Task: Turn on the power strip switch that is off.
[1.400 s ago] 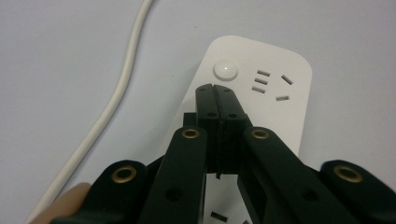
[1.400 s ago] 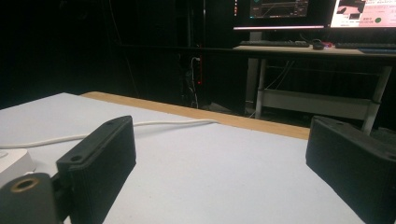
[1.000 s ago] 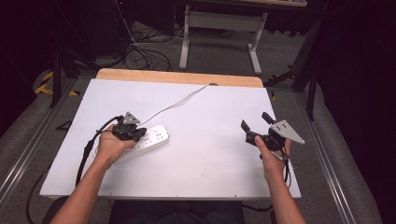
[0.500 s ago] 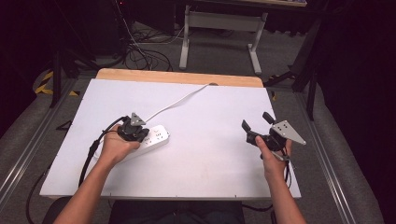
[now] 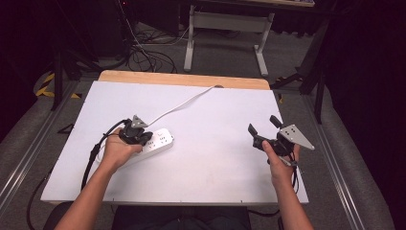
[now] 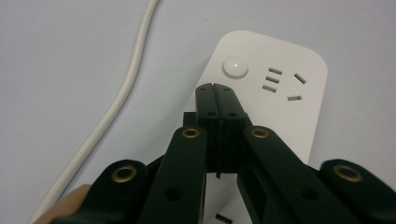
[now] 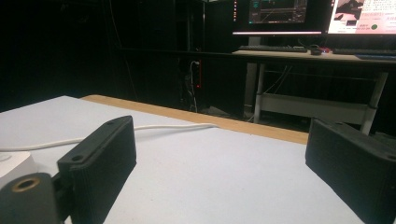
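white power strip (image 5: pixel 155 142) lies flat (round button up), cord (image 5: pixel 182 104) trailing away.

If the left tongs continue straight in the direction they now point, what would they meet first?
Probably the round button on the white power strip. The shut left tongs point at it from just short of it over the strip; their height above it is unclear.

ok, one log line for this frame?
left hand-held gripper: shut, tips over power strip near round button | right hand-held gripper: open, above table
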{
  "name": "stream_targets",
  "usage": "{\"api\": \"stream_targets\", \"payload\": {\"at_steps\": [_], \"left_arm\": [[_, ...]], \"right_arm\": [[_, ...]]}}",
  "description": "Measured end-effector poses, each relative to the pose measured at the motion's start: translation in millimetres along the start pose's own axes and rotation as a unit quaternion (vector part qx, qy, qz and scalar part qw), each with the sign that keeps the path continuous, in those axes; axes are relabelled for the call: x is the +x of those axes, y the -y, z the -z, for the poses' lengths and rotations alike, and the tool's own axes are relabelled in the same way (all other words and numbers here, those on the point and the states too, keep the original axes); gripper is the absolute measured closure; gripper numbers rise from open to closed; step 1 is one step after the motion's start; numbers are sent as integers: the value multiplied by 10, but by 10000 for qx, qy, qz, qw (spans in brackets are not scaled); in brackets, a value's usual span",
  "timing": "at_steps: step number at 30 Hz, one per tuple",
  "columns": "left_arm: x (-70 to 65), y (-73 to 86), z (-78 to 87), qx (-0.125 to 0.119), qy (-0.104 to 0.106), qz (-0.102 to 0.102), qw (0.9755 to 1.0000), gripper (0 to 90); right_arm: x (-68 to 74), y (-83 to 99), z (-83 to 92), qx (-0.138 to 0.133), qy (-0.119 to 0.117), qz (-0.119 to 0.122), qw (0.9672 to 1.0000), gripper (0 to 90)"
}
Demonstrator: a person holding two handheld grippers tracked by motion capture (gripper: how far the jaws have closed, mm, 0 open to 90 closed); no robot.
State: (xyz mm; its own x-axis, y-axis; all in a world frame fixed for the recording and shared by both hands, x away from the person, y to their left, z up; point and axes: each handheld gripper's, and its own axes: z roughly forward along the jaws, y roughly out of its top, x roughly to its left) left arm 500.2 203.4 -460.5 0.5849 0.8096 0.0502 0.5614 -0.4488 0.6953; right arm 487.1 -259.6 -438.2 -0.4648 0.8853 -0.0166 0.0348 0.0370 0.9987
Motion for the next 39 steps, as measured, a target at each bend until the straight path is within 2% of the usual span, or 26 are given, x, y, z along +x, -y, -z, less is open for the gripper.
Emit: {"api": "stream_targets", "payload": {"at_steps": [11,17,23,31,35,39], "left_arm": [[7,-8,1,21,27,38,10000,900],[-50,-33,-2,92,-182,-152,9997,900],[-29,-26,5,86,-85,-83,9999,900],[-33,-26,21,50,-150,-80,9998,900],[-24,-27,29,65,-90,-12,9999,900],[-15,-27,36,68,-128,13,9999,900]], "right_arm": [[-2,4,-7,20,-16,6,10000,91],[0,9,-20,42,-35,5,10000,92],[3,10,-22,42,-35,3,10000,92],[4,15,-34,53,-51,-5,10000,92],[5,19,-44,62,-52,23,10000,92],[5,20,-47,61,-66,21,10000,92]]}}
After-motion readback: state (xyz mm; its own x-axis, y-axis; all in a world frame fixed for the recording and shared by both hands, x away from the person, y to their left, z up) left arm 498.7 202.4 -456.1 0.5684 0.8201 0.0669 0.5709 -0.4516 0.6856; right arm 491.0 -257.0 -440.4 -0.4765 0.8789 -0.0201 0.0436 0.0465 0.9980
